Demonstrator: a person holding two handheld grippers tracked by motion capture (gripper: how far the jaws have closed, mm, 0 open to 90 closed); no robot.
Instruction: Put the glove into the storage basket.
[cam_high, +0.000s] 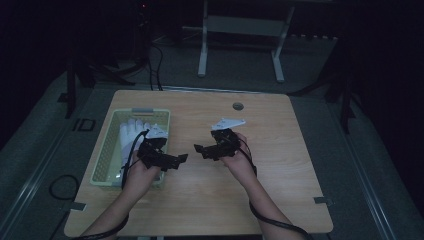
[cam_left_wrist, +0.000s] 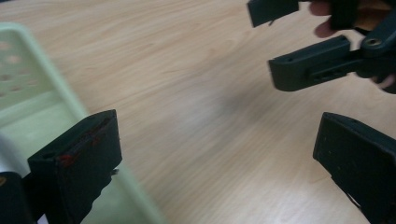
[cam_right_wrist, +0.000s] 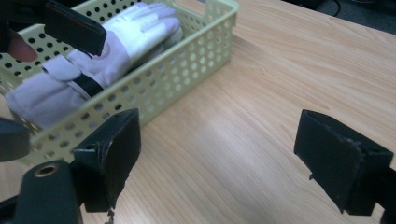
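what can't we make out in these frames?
- Glove count: stacked in the basket; right gripper view cuts it at the left edge, and the left gripper and hand overlap it in the high view.
- Round fitting on the table: too small in the high view.
- Room beyond the table: too dark.

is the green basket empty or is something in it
Not empty. The basket holds white gloves, lying flat inside its perforated walls; the high view shows them there too.

A wooden table (cam_high: 280, 150) carries a pale green perforated basket (cam_high: 102, 160) at nine o'clock; inside lies what looks like a white glove (cam_right_wrist: 116, 44).
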